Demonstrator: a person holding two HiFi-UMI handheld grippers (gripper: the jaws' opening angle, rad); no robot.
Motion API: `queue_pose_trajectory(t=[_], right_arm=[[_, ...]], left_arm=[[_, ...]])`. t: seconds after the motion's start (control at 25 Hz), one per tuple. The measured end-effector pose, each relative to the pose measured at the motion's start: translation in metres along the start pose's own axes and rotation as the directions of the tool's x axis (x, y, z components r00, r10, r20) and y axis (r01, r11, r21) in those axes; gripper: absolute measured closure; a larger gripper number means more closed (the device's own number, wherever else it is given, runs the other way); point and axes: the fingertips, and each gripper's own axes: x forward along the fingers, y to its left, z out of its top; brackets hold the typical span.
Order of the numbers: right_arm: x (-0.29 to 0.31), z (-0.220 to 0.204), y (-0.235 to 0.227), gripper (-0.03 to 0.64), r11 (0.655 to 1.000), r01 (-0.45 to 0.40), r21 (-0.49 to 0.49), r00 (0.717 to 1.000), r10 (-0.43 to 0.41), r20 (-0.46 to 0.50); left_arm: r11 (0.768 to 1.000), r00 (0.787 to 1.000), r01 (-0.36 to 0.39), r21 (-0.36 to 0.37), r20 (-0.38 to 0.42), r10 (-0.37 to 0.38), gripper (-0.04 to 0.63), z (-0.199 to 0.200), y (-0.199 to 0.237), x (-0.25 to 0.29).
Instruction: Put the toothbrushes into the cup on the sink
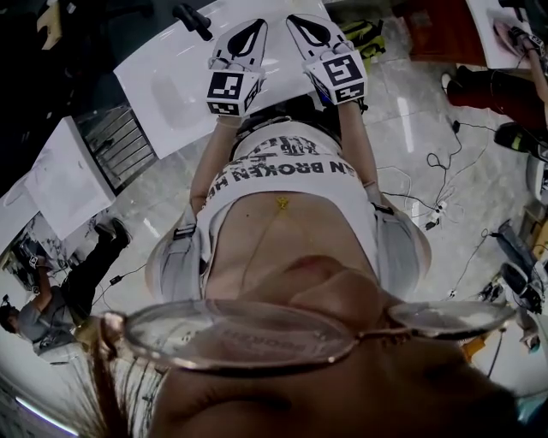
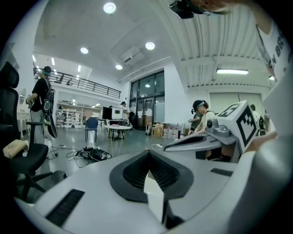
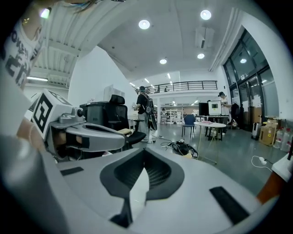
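I count two grippers, side by side at 12 o'clock in the head view, each with one marker cube. The left gripper (image 1: pixel 253 29) and the right gripper (image 1: pixel 301 24) are both held up in front of the person's torso, noses pointing away.

In its own view the left gripper (image 2: pixel 149 157) has its jaws pressed together with nothing between them. The right gripper (image 3: pixel 143 160) reads the same in its view: jaws together on nothing. Each view catches the other gripper alongside, at 3 o'clock in the left one and at 9 o'clock in the right one.

There is one sink (image 1: pixel 163 85), a white slab with a single basin, lying below the grippers toward 11 o'clock, with one black faucet (image 1: pixel 193 19) at its far edge. Its top is too washed out for me to pick out a cup or toothbrushes.

Two other people show in the head view, one at 8 o'clock (image 1: pixel 38 318) and one at 2 o'clock (image 1: pixel 484 85).
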Motion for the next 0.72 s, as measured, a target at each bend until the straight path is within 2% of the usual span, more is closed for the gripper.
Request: queue_pose_trajectory(t=[0.32,0.72], right_arm=[[-0.008,0.034,0.016,0.592,0.998,-0.039,-0.048,0.993,0.044,0.11],[-0.007,0.035,0.028,0.592,0.994,-0.069,-0.089,0.992,0.077,0.097]], left_arm=[[1.0,0.998,-0.013,-0.008,0.068,0.013,0.581,0.028,-0.003,-0.012],[1.0,0.998,-0.009,-0.015,0.057,0.01,0.581,0.02,-0.006,-0.016]])
